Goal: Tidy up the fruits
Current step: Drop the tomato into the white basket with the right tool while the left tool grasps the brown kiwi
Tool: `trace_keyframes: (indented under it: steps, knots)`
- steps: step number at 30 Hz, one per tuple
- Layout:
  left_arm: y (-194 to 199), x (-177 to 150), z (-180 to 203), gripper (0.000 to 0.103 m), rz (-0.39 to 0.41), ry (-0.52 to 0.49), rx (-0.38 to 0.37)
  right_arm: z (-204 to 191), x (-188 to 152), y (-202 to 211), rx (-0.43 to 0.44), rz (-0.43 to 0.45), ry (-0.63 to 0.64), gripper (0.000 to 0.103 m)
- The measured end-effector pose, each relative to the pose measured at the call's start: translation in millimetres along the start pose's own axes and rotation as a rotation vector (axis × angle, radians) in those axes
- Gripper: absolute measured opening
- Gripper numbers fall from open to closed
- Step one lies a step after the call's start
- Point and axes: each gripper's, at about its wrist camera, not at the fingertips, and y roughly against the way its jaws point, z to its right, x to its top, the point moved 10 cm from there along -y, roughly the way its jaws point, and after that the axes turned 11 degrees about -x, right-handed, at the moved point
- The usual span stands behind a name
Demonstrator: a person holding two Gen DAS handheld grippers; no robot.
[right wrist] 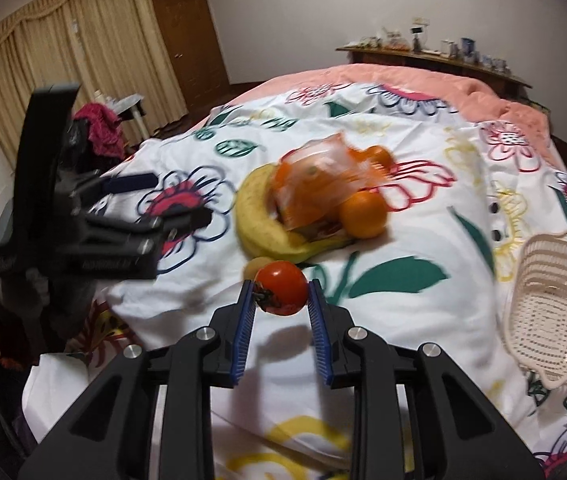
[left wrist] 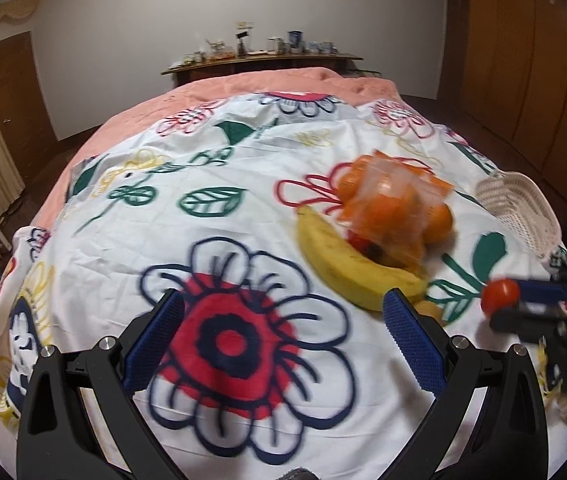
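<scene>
My right gripper is shut on a red tomato and holds it above the bed; the tomato also shows in the left wrist view, between the right gripper's fingers at the right edge. A yellow banana curves around a clear bag of oranges, with a loose orange beside it. In the left wrist view the banana and the bag lie ahead and to the right. My left gripper is open and empty over the red flower print. A white plastic basket lies at the right.
The fruit lies on a floral white sheet over a pink quilt. The basket sits near the bed's right edge. A wooden shelf with small items stands behind the bed. A small yellowish fruit lies by the banana's end.
</scene>
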Motion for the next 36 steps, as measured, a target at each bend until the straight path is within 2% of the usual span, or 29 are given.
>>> trace_keyframes:
  steps: [4,10,13,15,19,22,27,36]
  knots:
    - [-7,-5,25,0.101,-0.031,-0.039,-0.052,25,6,5,-0.036,0.023,-0.058,0.027]
    - [-13,-12,53,0.099,-0.063,-0.101,-0.090,71,11,13,-0.101,0.057,-0.163,0.027]
    - [-16,-14,60,0.090,-0.084,-0.122,-0.100,91,9,17,-0.131,0.068,-0.203,0.027]
    - [-20,-15,62,0.077,-0.100,-0.126,-0.107,107,8,18,-0.156,0.073,-0.234,0.027]
    - [-22,-16,68,0.068,-0.111,-0.134,-0.133,140,2,15,-0.215,0.067,-0.305,0.027]
    - [-23,-18,75,0.057,-0.121,-0.145,-0.156,161,-6,10,-0.255,0.055,-0.359,0.027]
    - [-27,-23,83,0.042,-0.169,-0.095,-0.245,194,-21,4,-0.315,0.041,-0.420,0.027]
    - [-34,-29,91,0.042,-0.207,-0.108,-0.259,231,-41,2,-0.358,0.034,-0.497,0.027]
